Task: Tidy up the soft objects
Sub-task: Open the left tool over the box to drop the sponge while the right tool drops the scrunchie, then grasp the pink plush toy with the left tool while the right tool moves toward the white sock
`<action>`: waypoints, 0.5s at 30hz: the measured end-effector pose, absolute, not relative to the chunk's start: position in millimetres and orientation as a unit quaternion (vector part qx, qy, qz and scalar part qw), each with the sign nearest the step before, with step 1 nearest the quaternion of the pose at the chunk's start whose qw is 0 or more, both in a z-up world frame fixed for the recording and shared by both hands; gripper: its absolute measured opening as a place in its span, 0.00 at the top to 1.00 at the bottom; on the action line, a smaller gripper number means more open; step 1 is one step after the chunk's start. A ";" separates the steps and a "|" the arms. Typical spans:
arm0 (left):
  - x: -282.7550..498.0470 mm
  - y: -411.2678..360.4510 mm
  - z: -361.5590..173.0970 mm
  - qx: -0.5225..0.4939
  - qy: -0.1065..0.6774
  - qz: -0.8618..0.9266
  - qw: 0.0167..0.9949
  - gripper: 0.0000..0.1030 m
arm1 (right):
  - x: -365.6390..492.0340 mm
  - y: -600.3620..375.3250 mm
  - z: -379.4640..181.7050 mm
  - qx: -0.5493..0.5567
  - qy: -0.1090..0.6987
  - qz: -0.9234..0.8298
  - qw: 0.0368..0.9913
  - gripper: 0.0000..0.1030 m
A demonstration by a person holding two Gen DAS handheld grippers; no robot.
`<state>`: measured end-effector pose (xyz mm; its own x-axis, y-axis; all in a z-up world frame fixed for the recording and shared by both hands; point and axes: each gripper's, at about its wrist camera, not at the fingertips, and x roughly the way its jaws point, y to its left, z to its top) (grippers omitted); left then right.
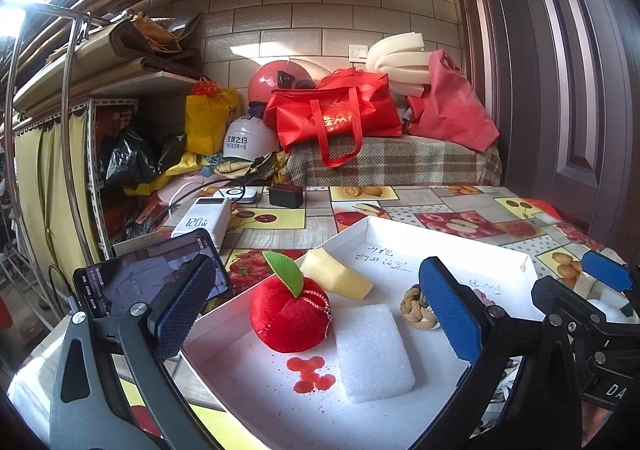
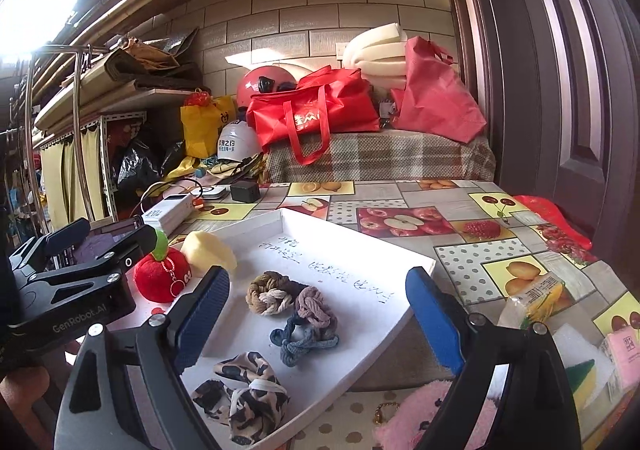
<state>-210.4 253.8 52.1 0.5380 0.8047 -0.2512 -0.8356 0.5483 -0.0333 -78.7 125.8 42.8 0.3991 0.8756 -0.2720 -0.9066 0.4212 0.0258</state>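
Though apart — both tools agape.

Left gripper: black angular frame with triangular cut-outs, silver round-head screws at the finger pivots, and two blue pads of finely dimpled rubber. Right gripper: the same black frame, silver screws and blue textured pads. The left unit's side, seen from the right wrist, bore grey "GenRobot.AI" lettering.
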 end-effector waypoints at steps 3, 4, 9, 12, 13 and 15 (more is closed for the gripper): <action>-212.6 243.0 52.1 -0.094 0.094 0.445 0.886 0.00 | -77.6 115.7 43.4 -0.056 0.125 0.540 0.831 0.00; -213.7 237.4 52.1 -0.106 0.089 0.427 0.894 0.00 | -77.4 112.1 43.2 -0.055 0.128 0.541 0.830 0.00; -201.3 211.2 54.9 -0.109 0.088 0.380 0.914 0.00 | -60.2 80.6 41.8 -0.028 0.152 0.531 0.833 0.00; -192.9 199.1 57.0 -0.076 0.093 0.378 0.918 0.00 | -43.0 46.7 44.9 0.008 0.146 0.508 0.849 0.00; -191.9 197.0 57.6 -0.072 0.093 0.373 0.920 0.00 | -37.5 33.0 46.7 0.021 0.136 0.497 0.857 0.00; -189.9 194.7 57.9 -0.076 0.094 0.356 0.927 0.00 | -26.8 6.0 50.2 0.043 0.117 0.476 0.871 0.00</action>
<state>-189.9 194.7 57.9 0.7284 0.6463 -0.2273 -0.6746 0.7345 -0.0733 -26.8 6.0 50.2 0.5194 0.8389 -0.1626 -0.8190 0.5430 0.1854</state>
